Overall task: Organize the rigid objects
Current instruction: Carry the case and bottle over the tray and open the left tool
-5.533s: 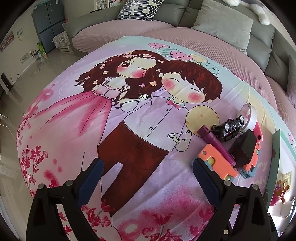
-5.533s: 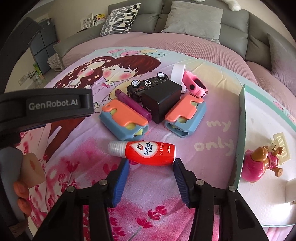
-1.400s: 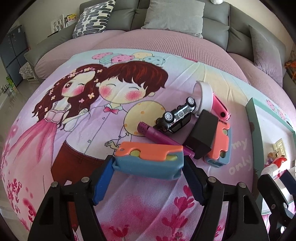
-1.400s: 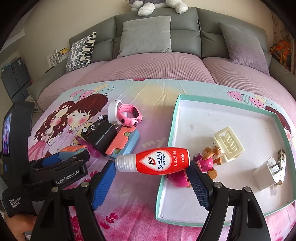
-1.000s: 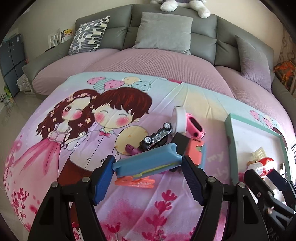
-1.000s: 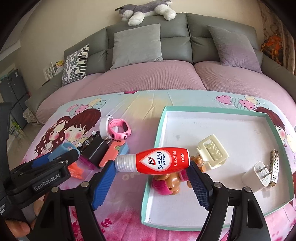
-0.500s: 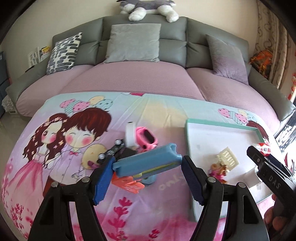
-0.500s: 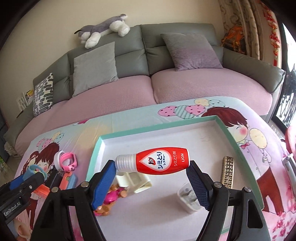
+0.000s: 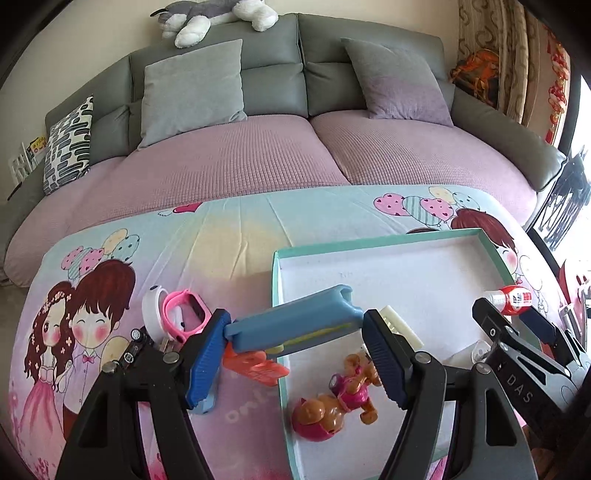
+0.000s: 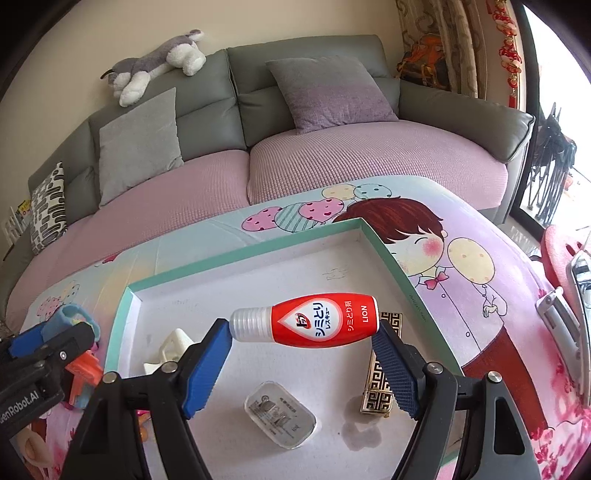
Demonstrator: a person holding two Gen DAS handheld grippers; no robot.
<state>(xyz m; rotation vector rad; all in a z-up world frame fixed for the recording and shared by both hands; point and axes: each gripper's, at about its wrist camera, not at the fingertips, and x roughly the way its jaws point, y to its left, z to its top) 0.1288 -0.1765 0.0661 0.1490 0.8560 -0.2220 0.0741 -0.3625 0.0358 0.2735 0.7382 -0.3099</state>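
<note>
Bottle (image 10: pixel 321 324): clamped in right claw (image 10: pixel 303 356), above tray (image 10: pixel 384 254)
Blue case (image 9: pixel 295 325): clamped in left claw (image 9: pixel 295 354), over tray's left rim

A plush husky (image 9: pixel 218 14) lies atop the gray sofa (image 9: pixel 273 88) at 12 o'clock; curtains (image 10: pixel 436 44) hang at 1 o'clock.

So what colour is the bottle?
The bottle is red with a clear cap, seen best in the right wrist view.
</note>
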